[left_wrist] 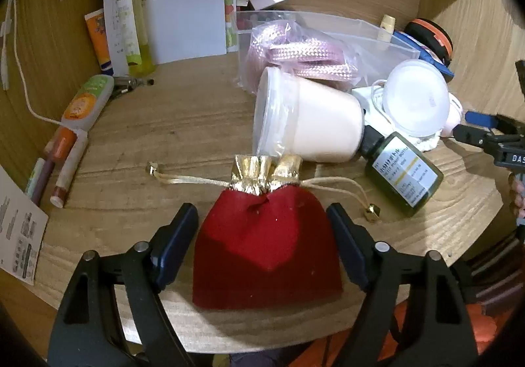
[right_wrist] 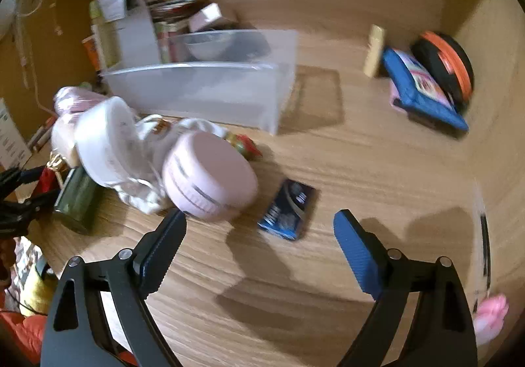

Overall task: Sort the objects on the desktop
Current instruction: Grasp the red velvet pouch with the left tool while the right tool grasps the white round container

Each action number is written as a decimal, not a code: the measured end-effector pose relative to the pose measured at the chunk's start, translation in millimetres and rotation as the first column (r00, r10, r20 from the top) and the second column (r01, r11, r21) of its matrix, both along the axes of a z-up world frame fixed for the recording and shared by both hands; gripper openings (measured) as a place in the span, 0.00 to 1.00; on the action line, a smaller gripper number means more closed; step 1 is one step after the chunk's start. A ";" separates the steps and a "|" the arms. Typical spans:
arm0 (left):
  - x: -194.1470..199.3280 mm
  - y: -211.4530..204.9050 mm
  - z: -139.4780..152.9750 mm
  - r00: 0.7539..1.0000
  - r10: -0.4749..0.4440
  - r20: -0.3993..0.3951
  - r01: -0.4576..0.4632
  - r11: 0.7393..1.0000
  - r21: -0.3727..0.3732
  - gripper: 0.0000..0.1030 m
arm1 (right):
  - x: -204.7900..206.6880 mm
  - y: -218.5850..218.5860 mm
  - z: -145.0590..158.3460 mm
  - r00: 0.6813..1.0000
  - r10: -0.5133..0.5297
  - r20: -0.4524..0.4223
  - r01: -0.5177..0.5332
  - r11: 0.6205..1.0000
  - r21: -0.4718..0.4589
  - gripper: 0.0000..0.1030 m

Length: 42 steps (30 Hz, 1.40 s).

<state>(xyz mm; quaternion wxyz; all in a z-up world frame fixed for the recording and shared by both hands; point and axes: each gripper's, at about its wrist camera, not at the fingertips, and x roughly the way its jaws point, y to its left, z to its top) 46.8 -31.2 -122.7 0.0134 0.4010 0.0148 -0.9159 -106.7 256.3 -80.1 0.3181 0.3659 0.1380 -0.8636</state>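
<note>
A red velvet pouch (left_wrist: 265, 245) with a gold drawstring top lies on the wooden desk (left_wrist: 147, 143). My left gripper (left_wrist: 262, 219) is open around it, one finger on each side; a thin gap shows at the left pad. My right gripper (right_wrist: 260, 217) is open over bare desk, tilted down. Just beyond its fingertips lies a small blue packet (right_wrist: 288, 212), and a pink round jar (right_wrist: 210, 176) sits off the left finger. In the left wrist view the right gripper (left_wrist: 472, 127) shows at the right edge. The right wrist view is blurred.
A clear plastic bin (left_wrist: 377, 35) holds bagged pink rope (left_wrist: 295, 52). In front of it lie a white tub (left_wrist: 311, 124) on its side, a green bottle (left_wrist: 403, 173) and a clear lid (left_wrist: 416, 94). Papers, tubes and pens line the left wall. A blue pack (right_wrist: 423, 88) leans in the back right corner.
</note>
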 end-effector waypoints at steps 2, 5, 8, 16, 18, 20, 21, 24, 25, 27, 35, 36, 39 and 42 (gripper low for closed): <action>-0.9 0.7 -0.6 1.000 0.000 -0.007 0.000 1.000 -0.014 0.72 | 3.2 -10.4 2.6 0.999 0.044 -0.027 -0.043 0.999 0.020 0.83; -1.2 0.0 -0.8 1.000 0.003 -0.023 -0.004 1.000 -0.015 0.71 | 2.2 -25.3 3.3 0.996 0.090 -0.030 -0.088 0.995 0.046 0.78; -0.9 -0.8 -0.6 0.999 0.009 -0.035 -0.010 1.000 -0.016 0.67 | -2.9 -37.3 1.7 0.992 0.125 -0.026 -0.122 0.990 0.073 0.66; 6.5 -9.8 7.4 0.998 0.007 -0.066 -0.006 1.000 0.021 0.50 | -9.4 -42.4 0.1 0.988 0.153 0.012 -0.153 0.985 0.076 0.56; 7.6 -12.9 10.1 0.998 0.009 -0.067 -0.007 0.999 0.035 0.46 | -8.2 -40.2 -0.6 0.988 0.150 0.024 -0.152 0.987 0.062 0.55; 9.1 -16.0 13.4 0.997 0.009 -0.072 -0.005 0.998 0.055 0.44 | -7.5 -36.2 -1.3 0.989 0.147 0.029 -0.149 0.987 0.053 0.55; 10.0 -17.8 15.0 0.997 0.009 -0.072 -0.004 0.998 0.067 0.42 | -6.8 -34.9 -1.2 0.989 0.146 0.031 -0.148 0.988 0.049 0.55; 12.9 -19.3 19.4 0.997 0.009 -0.072 -0.004 0.997 0.072 0.40 | -5.8 -30.4 1.2 0.990 0.139 0.028 -0.140 0.990 0.033 0.55; 14.4 -19.3 20.3 0.997 0.010 -0.074 -0.004 0.997 0.072 0.40 | -5.4 -29.0 2.3 0.990 0.137 0.025 -0.137 0.990 0.028 0.55; 17.5 -19.3 23.1 0.997 0.009 -0.075 -0.003 0.997 0.079 0.40 | -4.0 -26.7 4.6 0.990 0.136 0.022 -0.136 0.991 0.018 0.55; 29.8 -14.5 43.2 0.993 0.004 -0.116 0.005 0.997 0.081 0.40 | -0.8 -14.3 15.9 0.994 0.113 0.012 -0.112 0.993 -0.029 0.55; 31.2 -14.1 46.5 0.992 0.007 -0.126 0.004 0.997 0.083 0.40 | -0.4 -11.4 18.6 0.994 0.111 0.012 -0.110 0.993 -0.043 0.55; 33.9 -11.4 55.9 0.988 0.017 -0.150 -0.003 0.996 0.089 0.40 | 0.3 -6.1 26.0 0.995 0.103 0.006 -0.102 0.992 -0.071 0.55; 32.8 -7.9 66.4 0.984 0.017 -0.177 -0.001 0.996 0.090 0.40 | 0.1 0.5 35.4 0.995 0.101 -0.001 -0.100 0.989 -0.107 0.55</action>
